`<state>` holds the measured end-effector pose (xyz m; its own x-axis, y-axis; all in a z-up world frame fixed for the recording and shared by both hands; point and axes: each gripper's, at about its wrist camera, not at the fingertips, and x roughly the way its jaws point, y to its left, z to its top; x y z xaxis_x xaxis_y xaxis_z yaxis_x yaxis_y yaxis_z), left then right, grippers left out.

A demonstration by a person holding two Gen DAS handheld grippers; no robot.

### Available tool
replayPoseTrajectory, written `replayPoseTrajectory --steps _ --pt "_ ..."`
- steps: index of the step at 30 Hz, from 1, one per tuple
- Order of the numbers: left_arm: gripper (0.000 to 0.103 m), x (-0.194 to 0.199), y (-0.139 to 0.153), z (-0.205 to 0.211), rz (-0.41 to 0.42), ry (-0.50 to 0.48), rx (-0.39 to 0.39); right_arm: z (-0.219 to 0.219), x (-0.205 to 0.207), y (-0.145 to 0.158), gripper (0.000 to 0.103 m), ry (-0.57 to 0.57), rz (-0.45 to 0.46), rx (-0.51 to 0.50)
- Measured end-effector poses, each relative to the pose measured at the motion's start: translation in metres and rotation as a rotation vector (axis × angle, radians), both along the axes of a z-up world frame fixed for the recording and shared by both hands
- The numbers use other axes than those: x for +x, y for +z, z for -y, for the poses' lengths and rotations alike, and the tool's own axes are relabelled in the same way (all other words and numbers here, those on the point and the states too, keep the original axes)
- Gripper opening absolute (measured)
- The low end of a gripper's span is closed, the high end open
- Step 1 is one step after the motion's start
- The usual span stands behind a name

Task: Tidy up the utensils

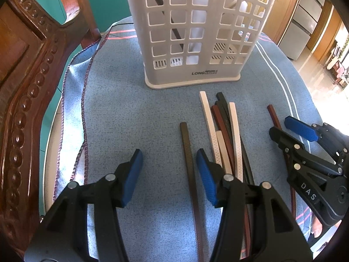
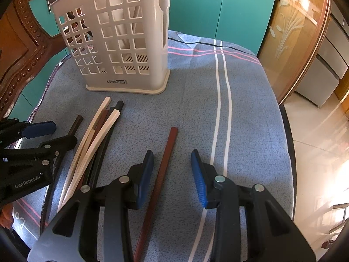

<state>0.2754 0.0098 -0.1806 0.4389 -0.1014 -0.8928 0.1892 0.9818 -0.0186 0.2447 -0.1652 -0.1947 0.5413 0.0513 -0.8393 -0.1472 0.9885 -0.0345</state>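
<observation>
Left gripper point(image 1: 169, 161): jaws spread, pinching nothing; blue pads hover over the cloth
Dark brown stick point(image 1: 188, 166): lies lengthwise between the left gripper's pads, nearer the right-hand pad, with a visible gap to both pads; its far end reaches past the fingertips toward the holder
Right gripper point(image 2: 172, 163): jaws spread, nothing pinched
Red-brown stick point(image 2: 162, 174): lies alone on the cloth between the right gripper's pads, just beside the left-hand pad, tilted a little to the right at its far end
Pile of sticks point(image 1: 224, 135): white, red-brown and black ones overlapping, between the two grippers, just beside the left gripper's right-hand finger
Utensil holder point(image 1: 196, 32): white perforated plastic, upright on the cloth beyond the sticks; a dark stick leans inside its left compartment
Blue cloth point(image 2: 240, 109): covers the table, with white and pink stripes
</observation>
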Motion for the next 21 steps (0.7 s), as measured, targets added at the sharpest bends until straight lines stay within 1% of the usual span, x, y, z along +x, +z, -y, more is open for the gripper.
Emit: replayPoseTrajectory --steps 21 --pt "0.052 0.0012 -0.0005 0.0051 0.007 -0.001 0.009 0.0 -0.001 0.0001 0.037 0.0 -0.007 0.0"
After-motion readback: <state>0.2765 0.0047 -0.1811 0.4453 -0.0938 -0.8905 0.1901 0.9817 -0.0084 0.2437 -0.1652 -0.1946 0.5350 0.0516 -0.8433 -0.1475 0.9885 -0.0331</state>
